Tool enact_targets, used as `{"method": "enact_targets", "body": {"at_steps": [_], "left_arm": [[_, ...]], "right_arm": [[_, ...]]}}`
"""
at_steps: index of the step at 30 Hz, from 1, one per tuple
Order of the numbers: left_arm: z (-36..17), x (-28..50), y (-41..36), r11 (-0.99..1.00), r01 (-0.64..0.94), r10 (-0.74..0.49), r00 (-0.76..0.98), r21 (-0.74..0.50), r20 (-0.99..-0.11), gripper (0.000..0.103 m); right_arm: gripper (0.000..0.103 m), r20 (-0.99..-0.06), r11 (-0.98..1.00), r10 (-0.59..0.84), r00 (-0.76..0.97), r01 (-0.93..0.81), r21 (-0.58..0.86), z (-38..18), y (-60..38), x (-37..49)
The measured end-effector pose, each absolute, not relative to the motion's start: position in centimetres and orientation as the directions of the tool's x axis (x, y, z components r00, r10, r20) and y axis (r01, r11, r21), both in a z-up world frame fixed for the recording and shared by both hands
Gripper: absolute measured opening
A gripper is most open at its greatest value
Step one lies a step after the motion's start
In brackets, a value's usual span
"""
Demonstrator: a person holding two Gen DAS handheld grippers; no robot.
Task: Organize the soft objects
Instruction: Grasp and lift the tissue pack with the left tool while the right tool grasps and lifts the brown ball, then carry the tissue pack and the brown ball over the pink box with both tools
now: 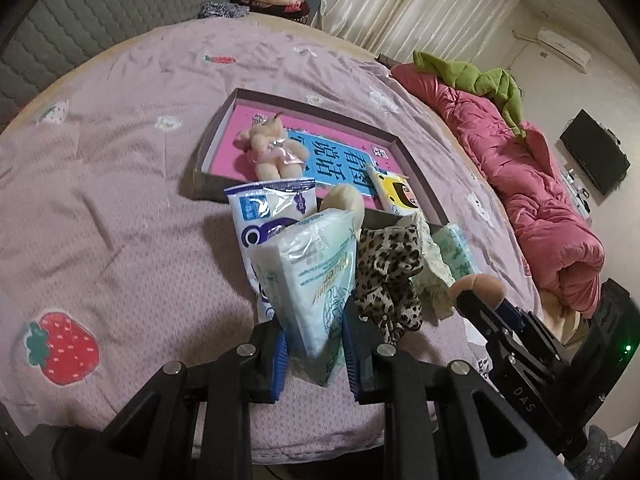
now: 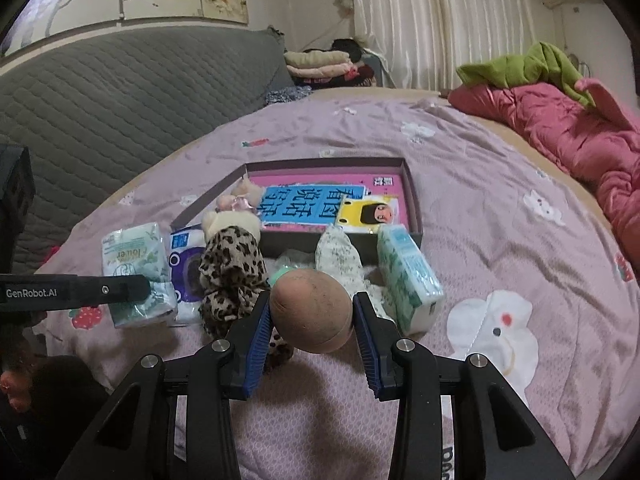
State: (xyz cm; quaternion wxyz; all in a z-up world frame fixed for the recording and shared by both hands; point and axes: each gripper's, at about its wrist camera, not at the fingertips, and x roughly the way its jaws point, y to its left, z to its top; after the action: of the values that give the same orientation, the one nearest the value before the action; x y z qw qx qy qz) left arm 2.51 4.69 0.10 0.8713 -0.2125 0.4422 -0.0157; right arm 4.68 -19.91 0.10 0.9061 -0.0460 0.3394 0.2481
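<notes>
We find a bed covered by a lilac sheet (image 2: 500, 184) printed with strawberries and small white animals, with a rumpled pink quilt (image 1: 532, 184) along its far side and a green cloth (image 2: 532, 66) lying on top of that. Near the middle of the sheet sits a shallow open box (image 2: 414, 196) lined with a pink and blue printed card; inside it lie a small cream teddy (image 1: 268, 150) and a yellow tissue pack (image 2: 370, 214). In front of the box we note a leopard-print cloth (image 2: 230, 276), a blue and white packet (image 1: 256, 208) and a green-patterned tissue pack (image 2: 406, 276), close together on the sheet. The left gripper (image 1: 314, 344) is closed on a soft pack of tissues (image 1: 310, 276), held clear of the sheet with both blue pads pressing its lower end. The right gripper (image 2: 312, 316) is closed on a tan foam egg (image 2: 310, 310), its pads touching both sides.
</notes>
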Motion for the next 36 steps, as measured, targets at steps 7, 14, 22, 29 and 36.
{"method": "enact_targets", "body": {"at_steps": [7, 14, 22, 29, 36], "left_arm": [[0.9, 3.2, 5.2, 0.915, -0.165, -0.185, 0.637, -0.367, -0.748, 0.024], [1.4, 4.5, 6.6, 0.91, -0.192, -0.156, 0.663, -0.368, -0.732, 0.024], [2.0, 6.5, 7.6, 0.906, -0.205, -0.137, 0.687, -0.371, -0.714, 0.024], [2.1, 8.0, 8.8, 0.904, -0.223, -0.113, 0.698, -0.364, -0.707, 0.024], [1.6, 9.7, 10.2, 0.891, -0.251, -0.104, 0.698, -0.378, -0.708, 0.024]], "right_arm": [[0.041, -0.613, 0.875, 0.419, 0.67, -0.478, 0.076, 0.5, -19.8, 5.4], [0.041, -0.591, 0.884, 0.414, 0.693, -0.461, 0.078, 0.7, -19.8, 6.8], [0.041, -0.565, 0.886, 0.417, 0.712, -0.457, 0.078, 1.2, -19.2, 8.6], [0.041, -0.557, 0.88, 0.434, 0.708, -0.466, 0.092, 1.2, -18.3, 10.3], [0.041, -0.555, 0.88, 0.432, 0.711, -0.465, 0.09, 0.8, -17.8, 11.5]]}}
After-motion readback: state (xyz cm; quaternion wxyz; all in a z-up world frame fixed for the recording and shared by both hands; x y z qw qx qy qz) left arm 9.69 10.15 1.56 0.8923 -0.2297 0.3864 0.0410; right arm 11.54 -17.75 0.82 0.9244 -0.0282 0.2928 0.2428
